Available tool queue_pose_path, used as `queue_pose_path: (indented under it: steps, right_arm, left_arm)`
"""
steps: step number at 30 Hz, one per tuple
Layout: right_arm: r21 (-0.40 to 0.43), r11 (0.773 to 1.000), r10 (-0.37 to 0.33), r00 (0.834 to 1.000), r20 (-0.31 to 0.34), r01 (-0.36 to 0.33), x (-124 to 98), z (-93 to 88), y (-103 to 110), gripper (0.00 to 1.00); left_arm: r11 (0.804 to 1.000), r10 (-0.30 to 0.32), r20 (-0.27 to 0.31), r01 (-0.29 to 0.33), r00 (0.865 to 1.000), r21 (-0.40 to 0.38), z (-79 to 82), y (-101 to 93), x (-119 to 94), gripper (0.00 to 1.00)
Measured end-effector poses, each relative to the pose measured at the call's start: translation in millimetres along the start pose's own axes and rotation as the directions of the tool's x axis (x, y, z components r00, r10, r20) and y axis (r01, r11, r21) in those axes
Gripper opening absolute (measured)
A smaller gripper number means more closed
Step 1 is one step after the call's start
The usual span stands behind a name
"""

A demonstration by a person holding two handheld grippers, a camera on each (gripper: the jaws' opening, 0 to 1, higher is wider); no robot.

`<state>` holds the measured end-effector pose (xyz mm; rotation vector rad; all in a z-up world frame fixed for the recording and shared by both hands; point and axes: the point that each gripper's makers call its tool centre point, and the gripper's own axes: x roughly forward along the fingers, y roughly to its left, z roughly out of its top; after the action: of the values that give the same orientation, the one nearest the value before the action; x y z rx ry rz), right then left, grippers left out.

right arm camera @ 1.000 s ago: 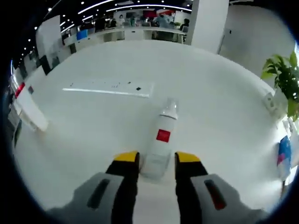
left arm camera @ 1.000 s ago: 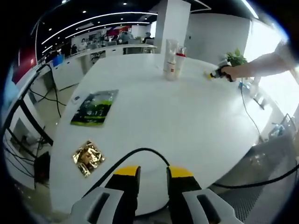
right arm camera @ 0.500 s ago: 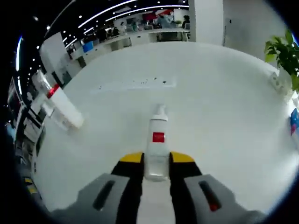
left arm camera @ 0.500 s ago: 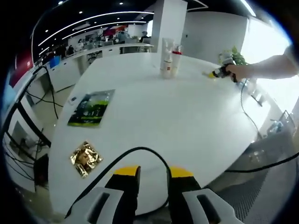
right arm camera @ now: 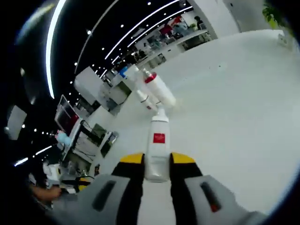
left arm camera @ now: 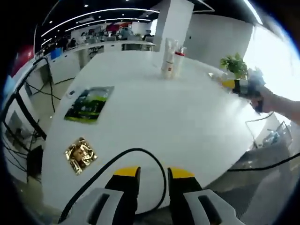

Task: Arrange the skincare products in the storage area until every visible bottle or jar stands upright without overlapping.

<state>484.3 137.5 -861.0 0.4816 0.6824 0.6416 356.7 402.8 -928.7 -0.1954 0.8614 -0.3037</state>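
One bottle is in your grip right now: the right gripper (right arm camera: 156,161) has its yellow-tipped jaws clamped on the base of the white bottle with the red label (right arm camera: 158,149), lifted clear of the white table (right arm camera: 243,117), nozzle pointing away along the jaws. In the left gripper view you can spot the same right gripper (left arm camera: 236,86) out over the far side of the table, blurred, so the bottle itself is hard to make out there.

Across the table the standing group of bottles (left arm camera: 170,58) is upright, packed close together; from the right gripper view they appear as a tilted cluster (right arm camera: 149,89), but that tilt is likely your camera's roll. I can't tell whether any of them touch.

Your left gripper (left arm camera: 147,176) hangs low at the near edge with nothing between its jaws, which sit nearly closed with a narrow gap; a black cable (left arm camera: 123,161) loops in front of them.

So, judging from this: most of the set is up, and one is in transit. What's left is to set this bottle upright beside the group with a clear gap and let go. The green packet (left arm camera: 89,103) and gold packet (left arm camera: 80,153) look unrelated.
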Motion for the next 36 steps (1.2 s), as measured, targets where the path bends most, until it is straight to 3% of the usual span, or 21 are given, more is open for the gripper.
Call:
queue_pose_path:
  steps: [3, 6, 8, 9, 10, 11, 14, 15, 16, 18, 19, 20, 21, 24, 25, 27, 29, 30, 31, 32, 36]
  right_arm:
    - [-0.057, 0.997, 0.058, 0.998, -0.011, -0.059, 2, -4.9, 32, 0.20]
    - [-0.130, 0.986, 0.106, 0.994, -0.031, -0.109, 1, -15.8, 62, 0.20]
    - [-0.219, 0.969, 0.101, 0.993, -0.066, -0.113, 1, -23.4, 70, 0.20]
    - [-0.221, 0.967, 0.113, 0.991, -0.066, -0.125, 1, -29.0, 80, 0.20]
    - [-0.213, 0.967, 0.127, 0.990, -0.065, -0.138, 1, -31.1, 85, 0.20]
    - [-0.229, 0.961, 0.140, 0.987, -0.079, -0.155, 0, -38.4, 94, 0.20]
    - [-0.314, 0.933, 0.141, 0.982, -0.124, -0.174, 0, -51.8, 106, 0.20]
    - [-0.360, 0.917, 0.132, 0.982, -0.133, -0.172, 0, -56.3, 110, 0.20]
    - [-0.379, 0.907, 0.141, 0.980, -0.139, -0.184, 0, -59.4, 116, 0.20]
    - [-0.388, 0.901, 0.150, 0.979, -0.142, -0.194, 0, -62.3, 122, 0.20]
    - [-0.420, 0.886, 0.143, 0.978, -0.149, -0.194, -2, -65.8, 125, 0.20]
    - [-0.436, 0.878, 0.146, 0.977, -0.154, -0.200, -4, -69.1, 130, 0.20]
    - [-0.448, 0.871, 0.147, 0.977, -0.157, -0.203, -4, -70.7, 132, 0.20]
    - [-0.505, 0.833, 0.155, 0.971, -0.179, -0.226, -8, -79.0, 142, 0.20]
    - [-0.527, 0.820, 0.151, 0.972, -0.179, -0.224, -9, -81.2, 143, 0.20]
    - [-0.538, 0.812, 0.149, 0.972, -0.184, -0.226, -9, -84.2, 144, 0.20]
    - [-0.519, 0.823, 0.151, 0.970, -0.190, -0.230, -8, -85.0, 142, 0.20]
    - [-0.521, 0.822, 0.150, 0.971, -0.187, -0.228, -7, -84.5, 142, 0.20]
    - [-0.529, 0.818, 0.149, 0.971, -0.188, -0.228, -7, -84.2, 143, 0.20]
    - [-0.544, 0.807, 0.146, 0.970, -0.193, -0.230, -7, -84.4, 145, 0.20]
    - [-0.592, 0.773, 0.140, 0.971, -0.193, -0.229, -8, -82.4, 146, 0.20]
  left_arm:
    - [0.994, -0.019, 0.071, 0.026, 0.997, -0.103, 20.0, -2.5, -8, 0.27]
    - [0.983, -0.095, 0.158, 0.118, 0.983, -0.142, 47.0, -24.0, -17, 0.29]
    - [0.970, -0.137, 0.175, 0.168, 0.975, -0.177, 59.4, -41.9, -21, 0.31]
    - [0.949, -0.177, 0.239, 0.230, 0.955, -0.215, 72.8, -56.7, -23, 0.32]
    - [0.924, -0.213, 0.266, 0.283, 0.940, -0.258, 79.1, -70.0, -24, 0.34]
    - [0.884, -0.275, 0.281, 0.357, 0.919, -0.303, 83.3, -88.7, -23, 0.38]
    - [0.769, -0.384, 0.309, 0.486, 0.870, -0.415, 86.7, -124.3, -18, 0.51]
    - [0.687, -0.439, 0.315, 0.540, 0.841, -0.486, 84.5, -141.0, -16, 0.57]
    - [0.612, -0.457, 0.335, 0.565, 0.824, -0.553, 83.0, -152.6, -15, 0.60]
    - [0.571, -0.446, 0.365, 0.574, 0.817, -0.587, 81.4, -157.2, -10, 0.58]
    - [0.542, -0.435, 0.374, 0.570, 0.819, -0.618, 79.8, -158.6, -8, 0.58]
    - [0.526, -0.427, 0.388, 0.574, 0.817, -0.628, 80.9, -159.4, -6, 0.57]
    - [0.539, -0.430, 0.386, 0.575, 0.816, -0.615, 80.3, -160.2, -5, 0.56]
    - [0.546, -0.431, 0.383, 0.575, 0.817, -0.610, 81.9, -161.4, -4, 0.51]
    - [0.559, -0.444, 0.365, 0.572, 0.818, -0.601, 78.6, -161.1, -3, 0.51]
    - [0.549, -0.427, 0.374, 0.565, 0.823, -0.616, 78.9, -156.5, -3, 0.43]
    - [0.537, -0.399, 0.378, 0.547, 0.835, -0.642, 73.3, -147.6, 3, 0.32]
    - [0.510, -0.390, 0.393, 0.550, 0.833, -0.661, 73.3, -145.3, 4, 0.28]
    - [0.466, -0.381, 0.406, 0.552, 0.831, -0.691, 73.0, -144.2, 6, 0.27]
    - [0.457, -0.379, 0.410, 0.553, 0.830, -0.697, 72.6, -144.1, 6, 0.25]
    - [0.472, -0.381, 0.417, 0.562, 0.825, -0.680, 75.1, -151.5, 6, 0.25]
